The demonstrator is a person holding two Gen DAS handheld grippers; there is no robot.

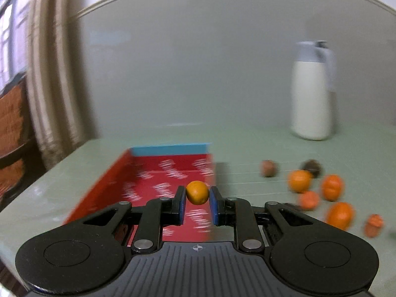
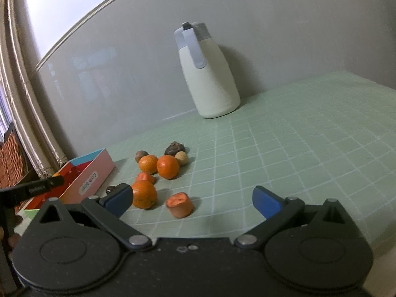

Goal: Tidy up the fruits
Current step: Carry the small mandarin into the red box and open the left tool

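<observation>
While clamped by left tool [image 1: 197, 193], orange [image 1: 197, 192].

A home setting is suggested. A beige curtain [image 1: 42, 79] and a window [image 1: 7, 32] are seen at the left edge of the left wrist view, a wicker chair [image 2: 12, 158] at the right wrist view's left edge, and a thermos jug [image 2: 208, 74] on a green gridded table mat [image 2: 297, 136].
</observation>
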